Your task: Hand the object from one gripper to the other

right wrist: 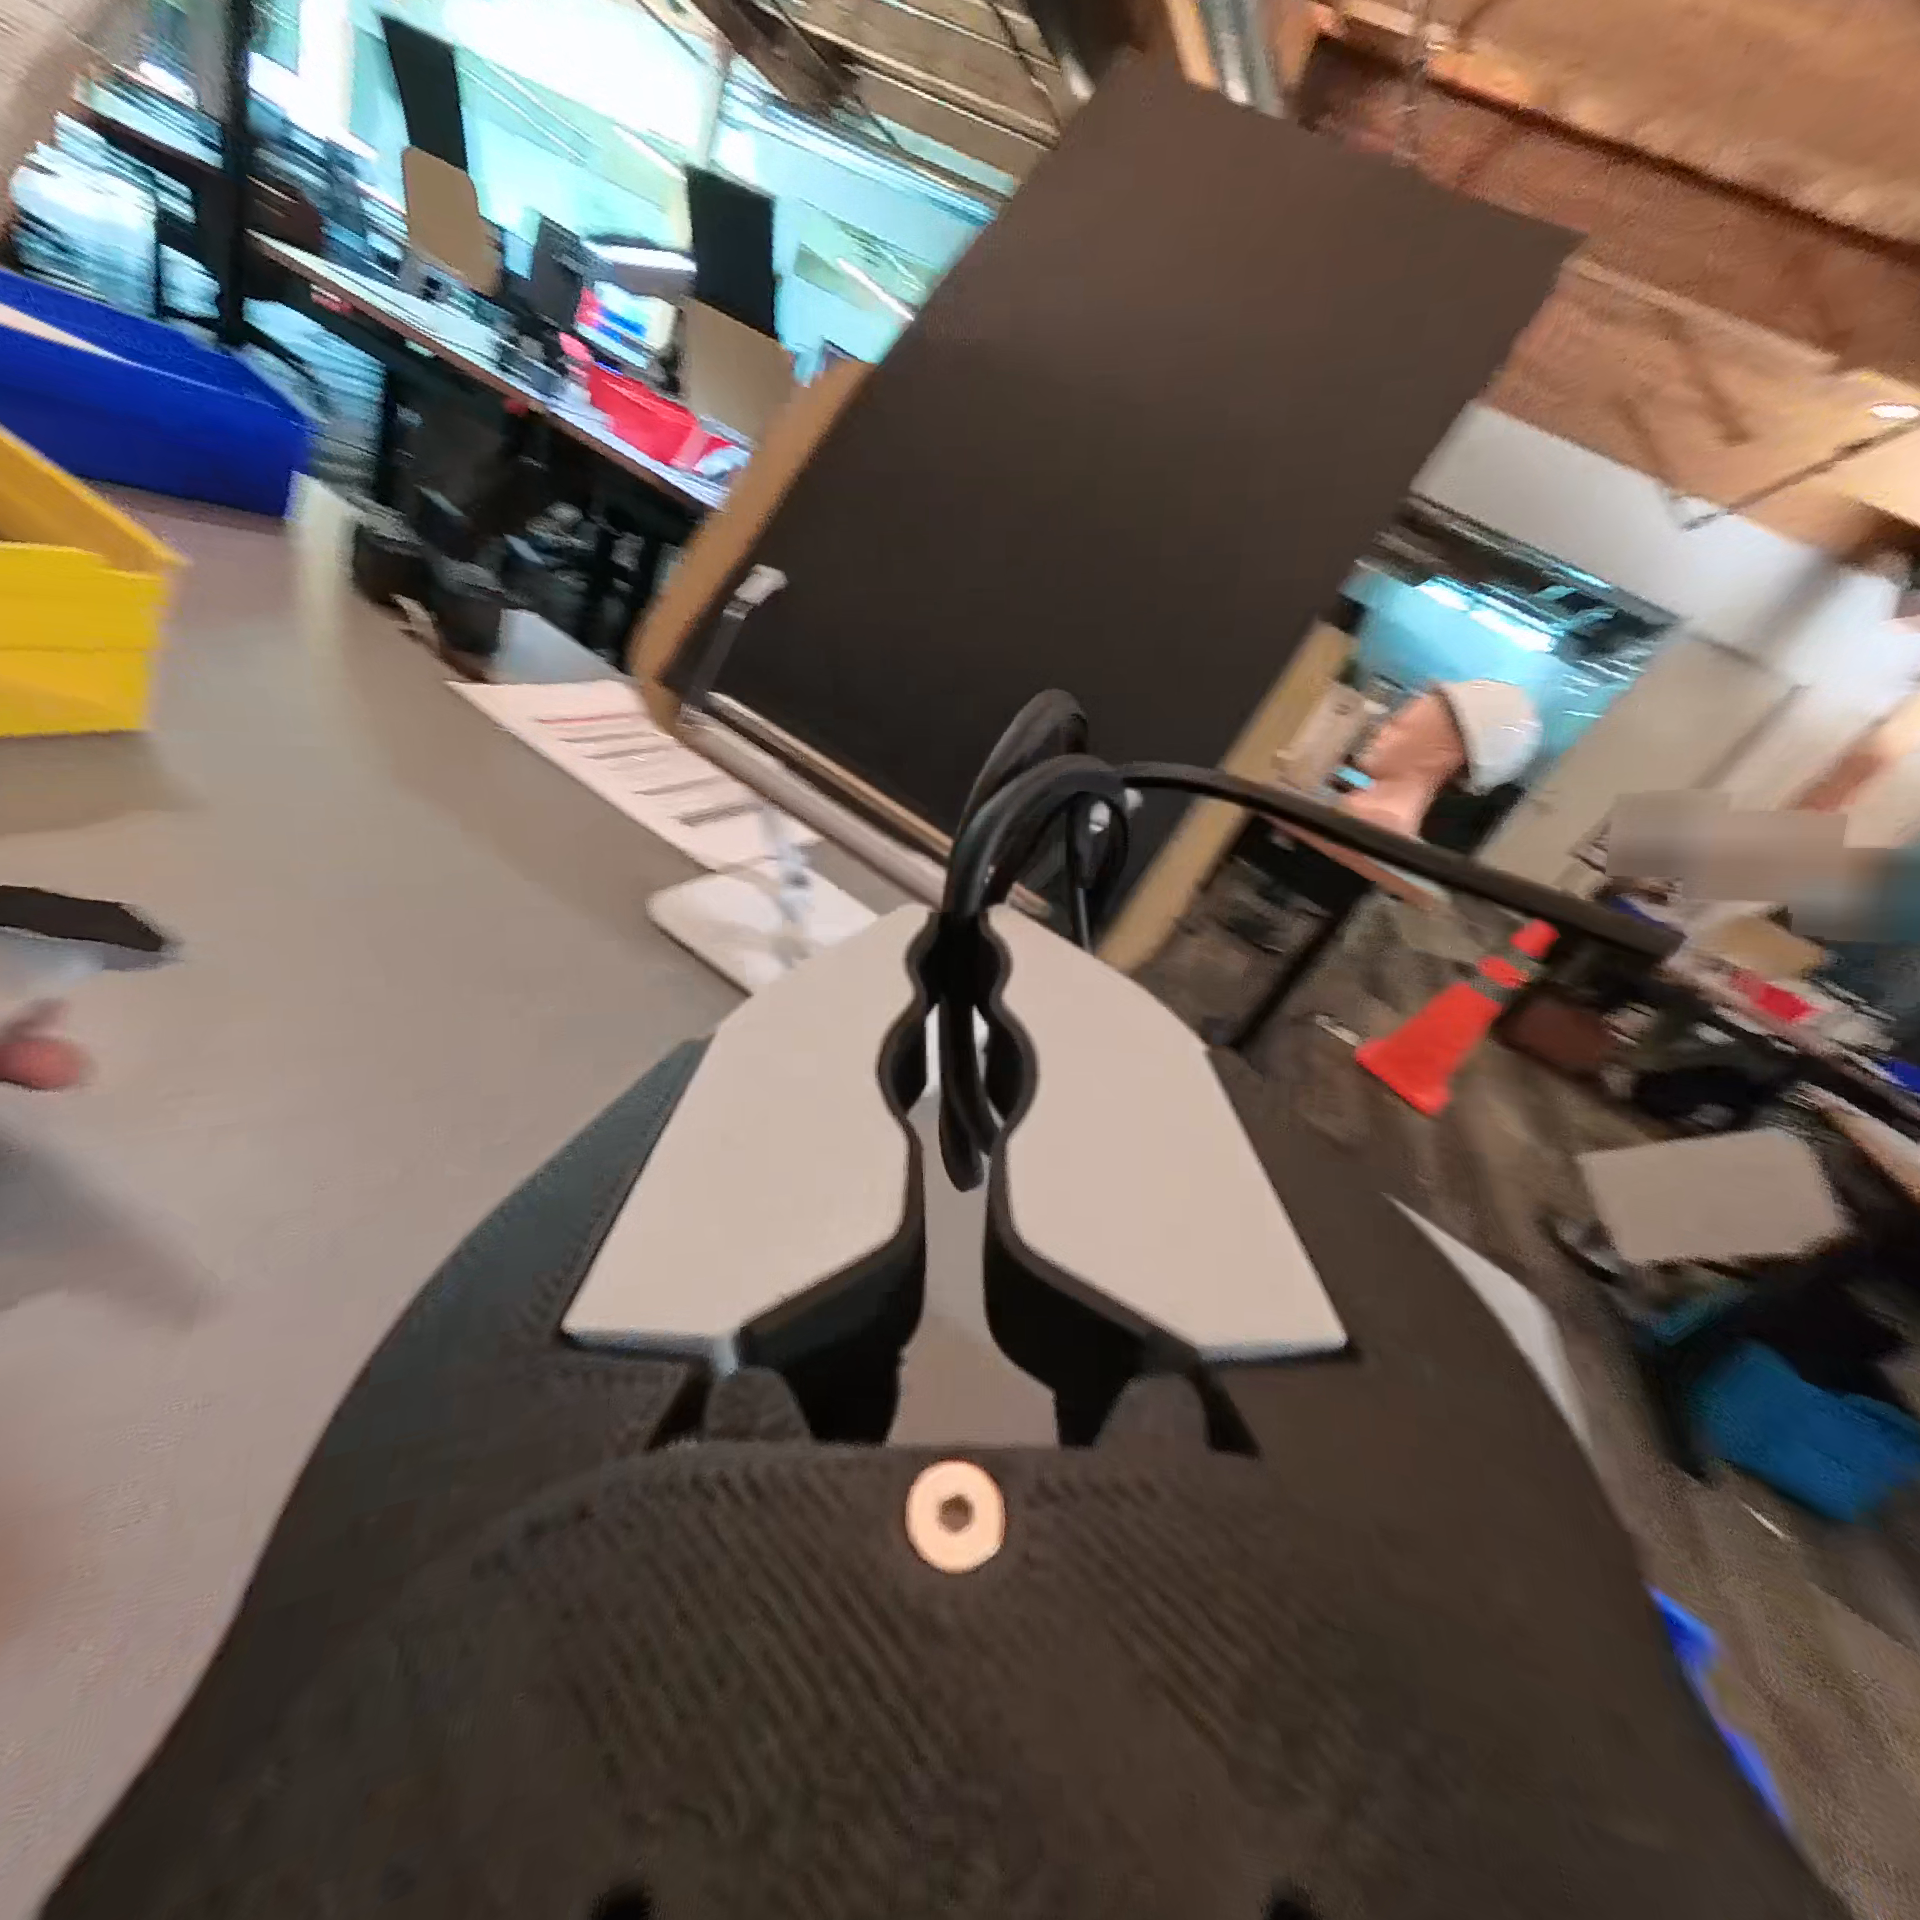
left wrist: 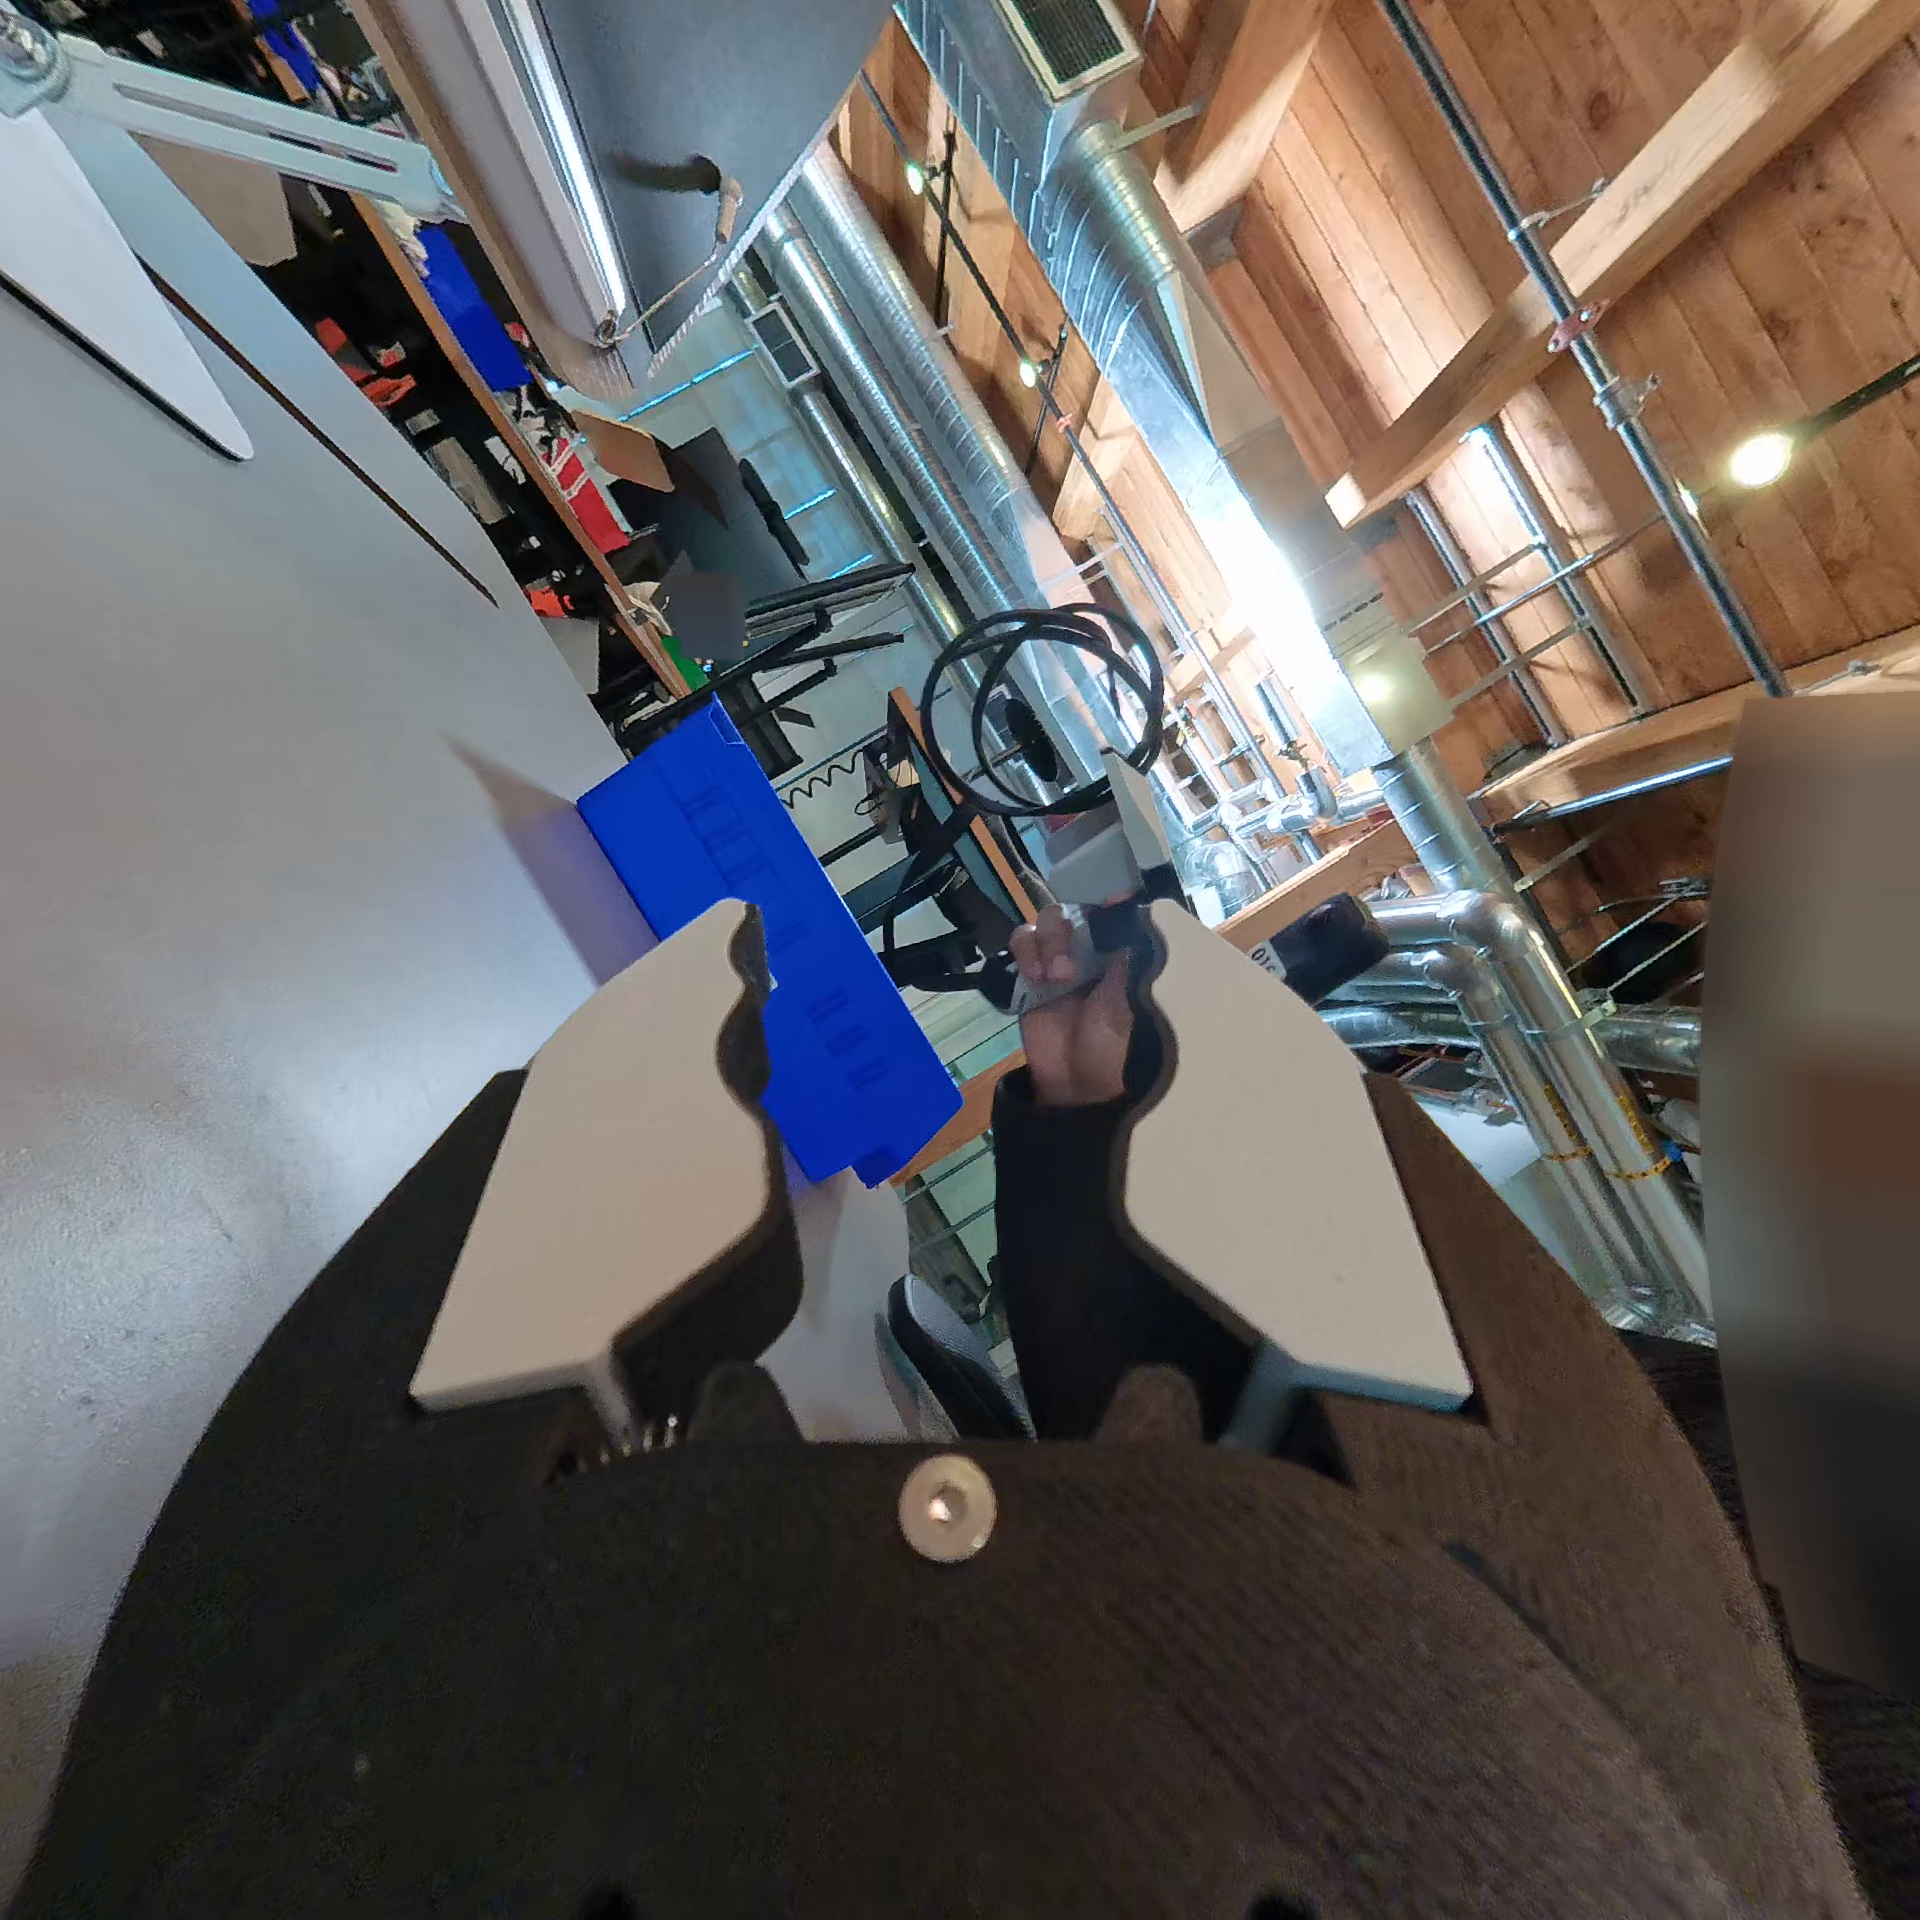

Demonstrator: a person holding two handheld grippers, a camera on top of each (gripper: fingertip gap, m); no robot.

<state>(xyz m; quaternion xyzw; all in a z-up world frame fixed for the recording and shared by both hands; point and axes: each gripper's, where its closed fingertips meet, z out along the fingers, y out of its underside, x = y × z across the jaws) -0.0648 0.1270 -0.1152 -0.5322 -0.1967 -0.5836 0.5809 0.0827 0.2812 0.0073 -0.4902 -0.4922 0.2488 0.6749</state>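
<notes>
Right tool (right wrist: 958, 935) is clenched on a coiled black cable (right wrist: 1023, 831), held aloft beyond the bench (right wrist: 312, 935); left tool (left wrist: 951, 925) gapes empty. We judge the cable light and floppy; grasp the bundled loops.

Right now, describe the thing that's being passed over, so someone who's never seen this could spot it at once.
Start at the right hand-held gripper above the grey table. Its two pale fingers are shut on a thin black cable wound into a small loose coil. It is the only thing held up in the air, apart from the blue bin and yellow bin on the table.
</notes>
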